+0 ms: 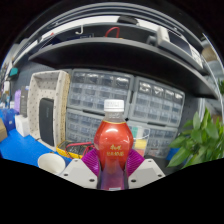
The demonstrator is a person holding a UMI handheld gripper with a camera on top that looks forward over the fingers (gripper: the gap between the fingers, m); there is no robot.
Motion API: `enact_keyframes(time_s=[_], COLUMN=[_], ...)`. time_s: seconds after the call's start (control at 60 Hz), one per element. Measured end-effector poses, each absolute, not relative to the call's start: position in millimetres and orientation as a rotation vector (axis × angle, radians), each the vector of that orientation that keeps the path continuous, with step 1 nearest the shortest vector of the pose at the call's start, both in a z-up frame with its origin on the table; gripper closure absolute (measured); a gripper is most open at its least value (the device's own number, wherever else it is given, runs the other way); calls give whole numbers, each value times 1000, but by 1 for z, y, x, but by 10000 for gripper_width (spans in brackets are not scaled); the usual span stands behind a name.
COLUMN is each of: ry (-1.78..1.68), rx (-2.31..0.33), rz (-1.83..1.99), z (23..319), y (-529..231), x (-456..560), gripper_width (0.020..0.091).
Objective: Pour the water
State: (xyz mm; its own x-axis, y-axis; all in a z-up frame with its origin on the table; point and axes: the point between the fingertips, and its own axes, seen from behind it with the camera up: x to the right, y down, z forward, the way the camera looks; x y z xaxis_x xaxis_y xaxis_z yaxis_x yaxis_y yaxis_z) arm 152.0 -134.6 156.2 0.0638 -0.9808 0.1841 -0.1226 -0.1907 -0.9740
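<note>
While my gripper (113, 172) clamps the bottle (114, 148), its cap on, I judge carrying underway; next, tilt over the cup (141, 140).

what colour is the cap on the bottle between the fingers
White. The cap tops the red bottle standing between the gripper fingers, seen in the gripper view.
</note>
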Motion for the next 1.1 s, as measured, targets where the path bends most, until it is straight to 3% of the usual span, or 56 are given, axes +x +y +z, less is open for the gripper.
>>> enact_keyframes(time_s=[0.2, 0.417, 0.617, 0.7, 0.75, 1.1], ry=[1260, 1220, 1260, 1306, 1306, 1439], rx=[-1384, -1355, -1378, -1383, -1374, -1389], rz=[-1092, -1178, -1156, -1183, -1199, -1062], z=[108, 111, 108, 108, 111, 98], y=[-133, -132, -138, -146, -146, -104], x=[163, 162, 159, 148, 141, 38], gripper_width=[793, 789, 600, 370, 322, 293])
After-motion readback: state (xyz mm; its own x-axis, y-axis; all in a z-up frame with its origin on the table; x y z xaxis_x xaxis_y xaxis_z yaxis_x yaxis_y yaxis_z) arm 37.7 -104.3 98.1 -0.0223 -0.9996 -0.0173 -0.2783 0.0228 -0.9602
